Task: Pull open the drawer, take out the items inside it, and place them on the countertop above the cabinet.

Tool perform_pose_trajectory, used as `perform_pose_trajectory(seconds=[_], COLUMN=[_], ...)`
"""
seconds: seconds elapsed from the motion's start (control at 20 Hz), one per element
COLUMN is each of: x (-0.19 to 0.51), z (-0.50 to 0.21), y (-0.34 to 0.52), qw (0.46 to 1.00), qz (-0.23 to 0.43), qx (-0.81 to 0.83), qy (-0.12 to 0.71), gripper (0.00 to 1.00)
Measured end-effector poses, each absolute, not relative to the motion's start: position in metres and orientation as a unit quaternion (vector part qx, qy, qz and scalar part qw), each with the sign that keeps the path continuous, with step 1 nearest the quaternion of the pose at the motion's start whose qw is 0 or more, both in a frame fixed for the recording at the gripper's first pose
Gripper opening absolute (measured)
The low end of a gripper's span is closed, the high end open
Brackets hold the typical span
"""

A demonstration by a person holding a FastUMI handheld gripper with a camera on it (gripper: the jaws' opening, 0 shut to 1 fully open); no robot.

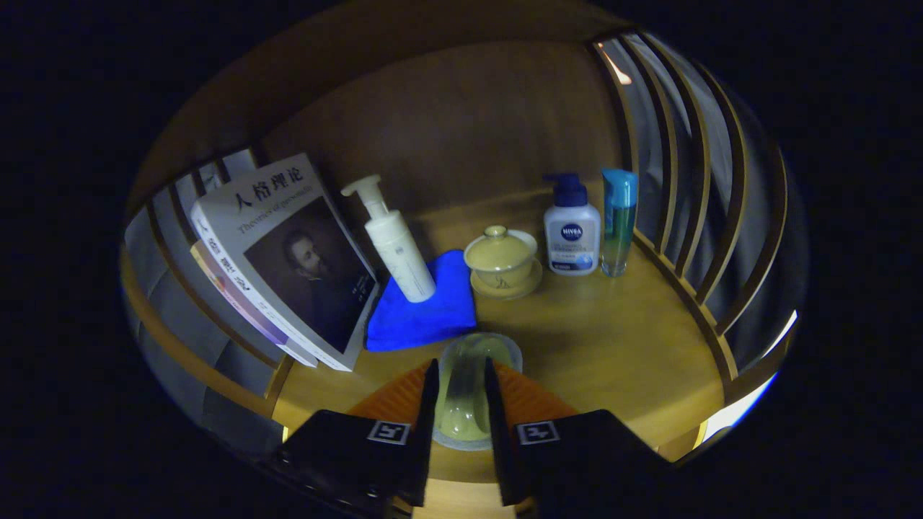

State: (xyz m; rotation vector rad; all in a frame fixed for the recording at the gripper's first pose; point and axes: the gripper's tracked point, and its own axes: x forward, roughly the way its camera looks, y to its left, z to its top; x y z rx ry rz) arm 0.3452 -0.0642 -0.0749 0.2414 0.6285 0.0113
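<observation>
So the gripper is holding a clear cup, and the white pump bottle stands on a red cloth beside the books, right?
Not quite: the gripper view shows the cloth is blue, not red. The gripper does hold a clear cup, and the white pump bottle stands on that cloth beside the books.

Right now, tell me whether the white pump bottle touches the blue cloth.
Touching. The gripper view shows the white pump bottle standing on the blue cloth, beyond the fingers.

Your gripper (461, 375) shows two flat, upright fingers (428, 404) narrowing toward their tips, each rising from a broad, blocky, dark base that carries a small square black-and-white fiducial marker on its top face, with ribbed orange panels flanking the fingers outside.
</observation>
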Motion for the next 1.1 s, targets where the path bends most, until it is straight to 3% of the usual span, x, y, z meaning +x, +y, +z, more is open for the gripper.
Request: perform_pose_trajectory(seconds=[0.05, 0.2, 0.65, 1.1], x=[0.341, 0.325, 0.207, 0.087], z=[-0.07, -0.054, 0.009, -0.035], y=[-0.06, -0.049, -0.006, 0.005], qw=[0.948, 0.965, 0.998, 1.0], qz=[0.014, 0.025, 0.03, 0.003], qx=[0.109, 0.071, 0.039, -0.004], qy=[0.298, 0.252, 0.044, 0.015], gripper=[0.47, 0.98, 0.98, 0.98])
